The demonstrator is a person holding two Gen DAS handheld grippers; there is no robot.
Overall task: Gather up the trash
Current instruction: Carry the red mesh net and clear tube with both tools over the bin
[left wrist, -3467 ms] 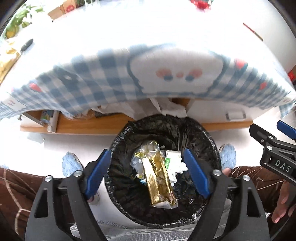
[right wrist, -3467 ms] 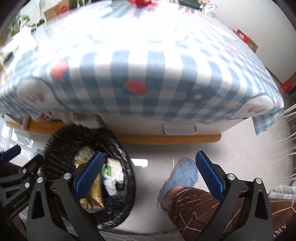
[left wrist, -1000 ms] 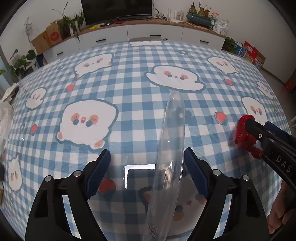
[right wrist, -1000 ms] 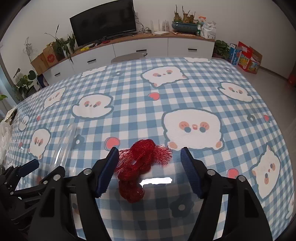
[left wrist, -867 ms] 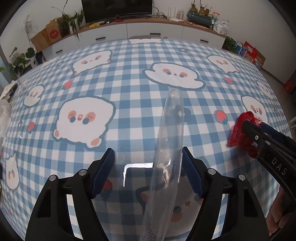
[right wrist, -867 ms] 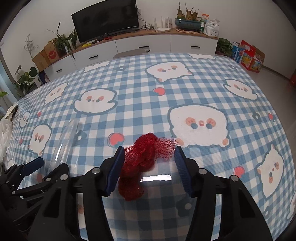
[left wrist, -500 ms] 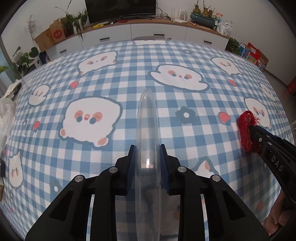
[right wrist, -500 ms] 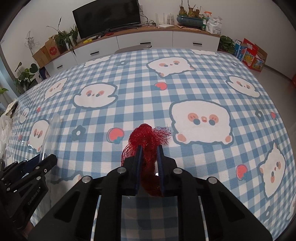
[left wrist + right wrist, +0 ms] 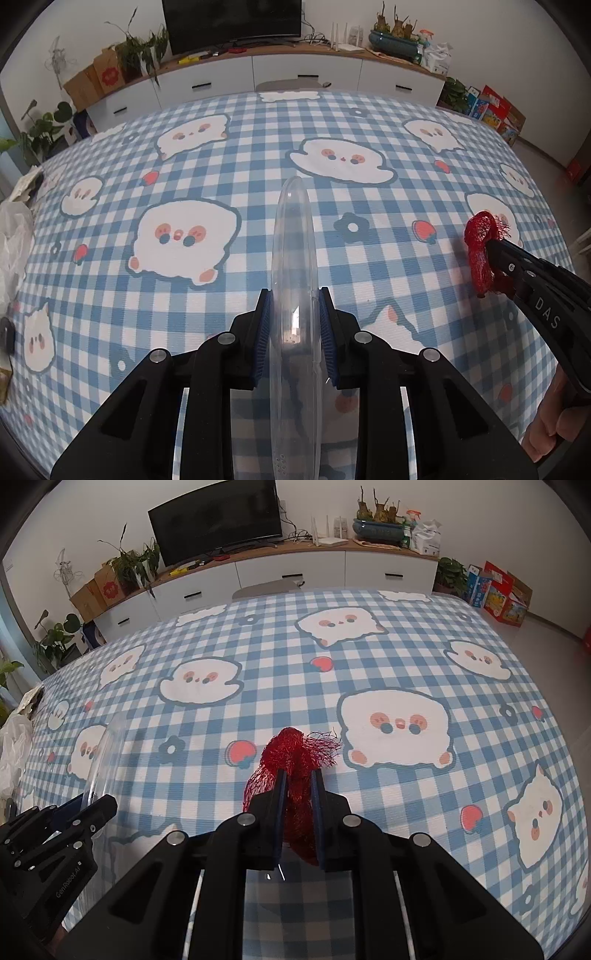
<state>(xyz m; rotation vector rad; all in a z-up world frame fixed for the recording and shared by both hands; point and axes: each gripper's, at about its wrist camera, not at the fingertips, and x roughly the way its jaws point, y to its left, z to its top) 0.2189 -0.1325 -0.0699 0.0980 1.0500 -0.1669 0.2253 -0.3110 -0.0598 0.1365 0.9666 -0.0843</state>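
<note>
From the left wrist view, white letters reading "DAS" show on the black arm of the right tool [image 9: 489, 254] at the right edge. The left tool [image 9: 294, 332] has its blue pads [image 9: 263, 332] drawn in and pressed against both sides of a clear plastic tray [image 9: 293, 266] standing on edge, so the tray runs up the middle of the view above the bench [image 9: 221, 155] with its blue-checked cloth of white ghosts and strawberries. Its jaws have just been closing, with the tray between them. I cannot tell whether anything lies in the tray. The right tool clamps a wad of red mesh netting [image 9: 480, 254]. A person's fingertips [image 9: 554, 424] curl at the lower right. On the back wall a sideboard [image 9: 303, 77] carries a dark television [image 9: 231, 18] and a blue planter [image 9: 393, 40] with plants.

From the right wrist view, "GenRobot.AI" is printed on the left tool [image 9: 83, 812] at the lower left, where the clear plastic tray [image 9: 105, 757] rises from it. The right tool [image 9: 297, 812] is pinched nearly together on the red mesh netting [image 9: 295, 757], which bulges above and below the pads just over the bench [image 9: 406, 646]. Its jaws have just been closing on it. Cardboard boxes [image 9: 99, 590] and colourful cartons [image 9: 498, 590] flank the sideboard [image 9: 295, 572].
</note>
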